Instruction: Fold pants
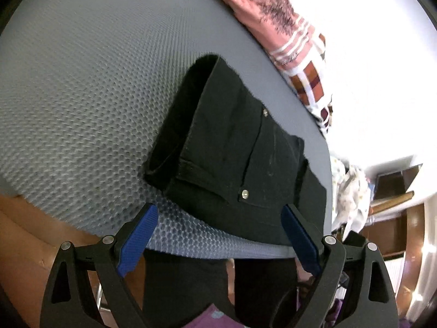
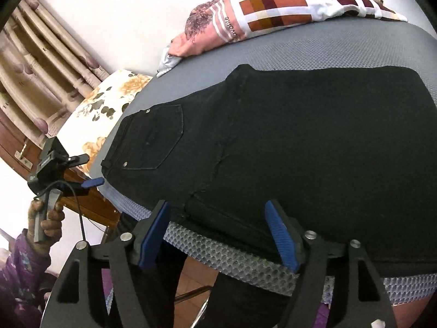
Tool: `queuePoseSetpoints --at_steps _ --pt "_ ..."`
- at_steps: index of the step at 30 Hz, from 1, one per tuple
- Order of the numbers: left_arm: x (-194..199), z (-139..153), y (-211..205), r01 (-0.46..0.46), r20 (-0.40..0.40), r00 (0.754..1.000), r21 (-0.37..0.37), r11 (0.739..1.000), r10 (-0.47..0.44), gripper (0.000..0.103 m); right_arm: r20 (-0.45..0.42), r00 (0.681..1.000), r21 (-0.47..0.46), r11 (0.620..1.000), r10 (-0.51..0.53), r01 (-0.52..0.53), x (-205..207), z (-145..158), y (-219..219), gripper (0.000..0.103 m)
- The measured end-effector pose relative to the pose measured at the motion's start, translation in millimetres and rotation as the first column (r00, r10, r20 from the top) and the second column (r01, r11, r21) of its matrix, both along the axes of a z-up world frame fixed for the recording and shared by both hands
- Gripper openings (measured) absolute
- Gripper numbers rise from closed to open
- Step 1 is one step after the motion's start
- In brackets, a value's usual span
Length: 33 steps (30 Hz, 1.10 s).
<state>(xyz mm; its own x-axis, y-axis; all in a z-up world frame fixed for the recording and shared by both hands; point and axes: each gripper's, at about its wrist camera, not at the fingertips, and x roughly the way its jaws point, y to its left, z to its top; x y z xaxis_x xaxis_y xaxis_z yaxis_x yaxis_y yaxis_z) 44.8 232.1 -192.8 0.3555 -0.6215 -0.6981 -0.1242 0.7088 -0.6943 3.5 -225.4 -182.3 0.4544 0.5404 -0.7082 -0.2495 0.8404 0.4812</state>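
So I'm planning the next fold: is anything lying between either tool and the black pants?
Nothing visible does. The black denim pants lie on the grey mesh pad just ahead of both open tools, left and right. The pink patterned cloth lies beyond the pants.

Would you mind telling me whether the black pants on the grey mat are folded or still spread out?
Folded. The black pants lie in stacked layers on the grey mat, with a rolled fold along one edge.
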Motion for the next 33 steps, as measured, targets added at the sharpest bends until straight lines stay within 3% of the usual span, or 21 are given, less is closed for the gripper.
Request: queuePoseSetpoints --at_steps 4,8,12,16,19,20,24,28,30,33 --pt "10.2 -15.4 4.7 -0.023 -0.009 1.000 -0.042 0.999 0.023 0.090 0.003 1.000 -0.013 1.000 0.005 -0.005 -0.8 1.9 2.7 0.075" --pt "18.3 -23.9 14.3 -0.045 0.006 0.999 -0.158 0.987 0.046 0.090 -0.001 1.000 -0.001 1.000 0.003 -0.003 0.1 1.3 1.5 0.075" --pt "20.4 -29.6 21.1 -0.010 0.023 1.000 -0.234 0.972 0.015 0.090 0.001 1.000 0.000 1.000 0.007 -0.007 0.2 0.7 3.6 0.079" --pt "21.6 -24.8 21.1 0.023 0.094 0.996 -0.269 0.963 0.003 0.091 0.006 1.000 -0.004 1.000 0.015 -0.015 1.7 0.1 7.1 0.085" --pt "16.9 -12.2 20.9 0.053 0.194 0.981 -0.325 0.944 0.012 0.091 0.009 1.000 -0.013 1.000 0.023 -0.023 1.2 0.6 10.1 0.088" --pt "17.5 -9.6 20.0 0.064 0.215 0.977 -0.320 0.945 0.007 0.091 0.010 1.000 -0.015 1.000 0.025 -0.025 0.5 0.5 10.6 0.088" --pt "20.4 -24.0 21.5 0.041 0.166 0.986 -0.322 0.946 0.014 0.090 0.011 1.000 -0.010 1.000 0.029 -0.029 1.1 -0.3 11.3 0.091" --pt "25.7 -20.2 1.4 0.099 0.147 0.986 -0.147 0.984 -0.077 0.090 0.013 0.999 -0.015 0.999 0.037 -0.037 1.6 -0.3 13.8 0.095" --pt "28.1 -18.1 -10.1 0.112 0.157 0.983 -0.096 0.989 -0.096 0.090 0.014 0.999 -0.019 0.999 0.042 -0.042 1.9 -0.5 15.3 0.096" --pt "35.2 -20.4 -12.7 0.080 0.166 0.984 -0.137 0.987 -0.057 0.090 0.016 0.999 -0.018 0.999 0.045 -0.045 1.4 -0.6 16.5 0.097"
